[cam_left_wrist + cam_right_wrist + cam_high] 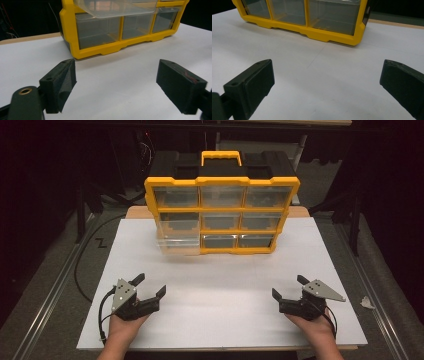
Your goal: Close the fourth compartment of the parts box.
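— Where do we stand?
— We see the yellow organizer (222,215) at 12 o'clock on the white board (220,315), its left middle drawer (176,240) pulled out.
— And our claws?
— The left gripper (150,286) at 7 and the right gripper (289,287) at 5, both spread apart, holding nothing.

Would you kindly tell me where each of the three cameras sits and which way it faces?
High view: above the person's side, facing forward and down on the white table top; both hands, the left gripper and the right gripper show.
Left gripper view: on the left gripper, looking low across the table at the yellow organiser with clear plastic drawers; its black jaws stand apart.
Right gripper view: on the right gripper, facing the organiser's other lower corner; jaws apart.
All views share the organiser; the first two share its pulled-out clear drawer.
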Demonstrator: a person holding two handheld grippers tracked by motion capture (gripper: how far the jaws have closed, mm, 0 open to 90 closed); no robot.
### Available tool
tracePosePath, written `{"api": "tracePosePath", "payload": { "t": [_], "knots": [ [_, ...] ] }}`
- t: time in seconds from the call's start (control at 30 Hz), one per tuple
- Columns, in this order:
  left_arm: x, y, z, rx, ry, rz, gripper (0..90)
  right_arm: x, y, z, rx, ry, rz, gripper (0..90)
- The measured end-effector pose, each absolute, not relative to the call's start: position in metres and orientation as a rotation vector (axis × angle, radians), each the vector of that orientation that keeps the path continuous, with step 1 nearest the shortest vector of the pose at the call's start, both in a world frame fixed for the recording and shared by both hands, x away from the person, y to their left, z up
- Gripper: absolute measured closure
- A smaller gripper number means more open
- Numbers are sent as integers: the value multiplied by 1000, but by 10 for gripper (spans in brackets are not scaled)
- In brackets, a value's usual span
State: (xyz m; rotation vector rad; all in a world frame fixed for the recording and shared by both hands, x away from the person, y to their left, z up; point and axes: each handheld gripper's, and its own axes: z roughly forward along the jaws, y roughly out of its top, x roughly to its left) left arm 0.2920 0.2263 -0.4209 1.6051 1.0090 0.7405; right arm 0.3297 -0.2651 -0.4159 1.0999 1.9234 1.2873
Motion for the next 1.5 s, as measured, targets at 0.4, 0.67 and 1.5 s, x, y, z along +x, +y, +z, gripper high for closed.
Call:
{"api": "tracePosePath", "payload": {
  "t": [0.4,0.67,1.5],
  "knots": [
    [291,226,-422,1615,1005,751,284,329,-264,-415,1102,1924,1282,7],
    [289,227,-422,1606,1008,765,411,329,-264,-415,1102,1924,1276,7],
    [287,229,-421,1580,1014,782,826,329,-263,-415,1104,1940,1258,7]
  ]
}}
